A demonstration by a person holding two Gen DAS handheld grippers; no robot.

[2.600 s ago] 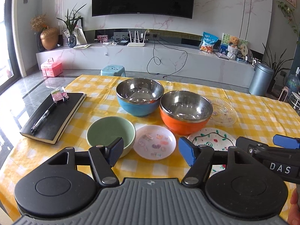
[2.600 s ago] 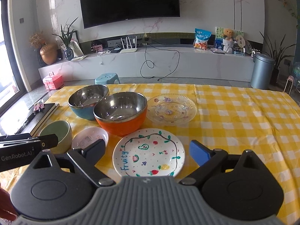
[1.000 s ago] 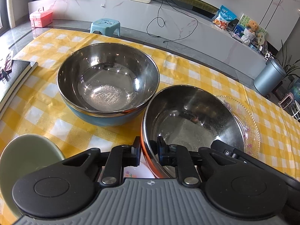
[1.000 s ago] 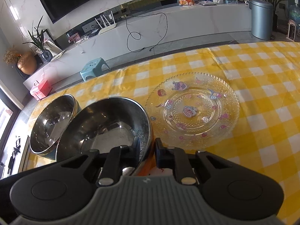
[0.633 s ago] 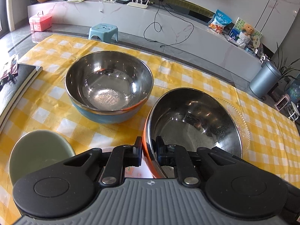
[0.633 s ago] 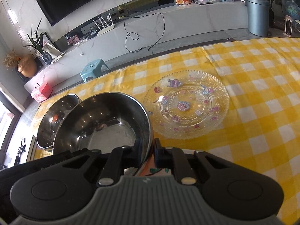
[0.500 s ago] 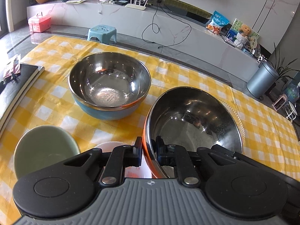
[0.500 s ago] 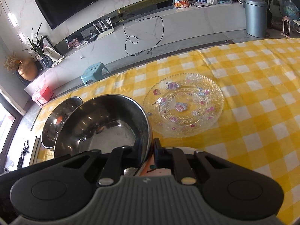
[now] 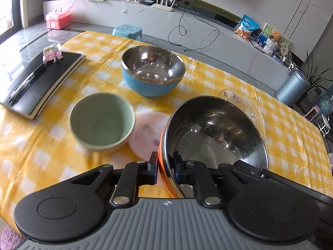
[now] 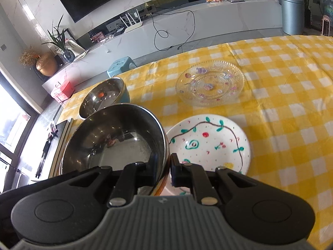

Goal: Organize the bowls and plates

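Slippage is the nearest risk: the left hand-held gripper [image 9: 164, 169] and the right hand-held gripper [image 10: 165, 169] each pinch only a thin stretch of rim on opposite sides of the orange bowl [image 9: 214, 137], which looks lifted clear of the worktop [image 10: 291, 83] and tilted. If either hand twists or they drift apart, the smooth steel rim could slide out and the bowl drop. Just beneath it lie the pink saucer [image 9: 145, 134] and the painted plate [image 10: 210, 143], which a fall could chip. Just beside is the green bowl [image 9: 101, 121], easy to clip on a low pass. Farther off stands the blue bowl [image 9: 153, 71], probably the nesting target; a skewed set-down there could jam or tip it. The glass plate [image 10: 210, 82] lies farthest
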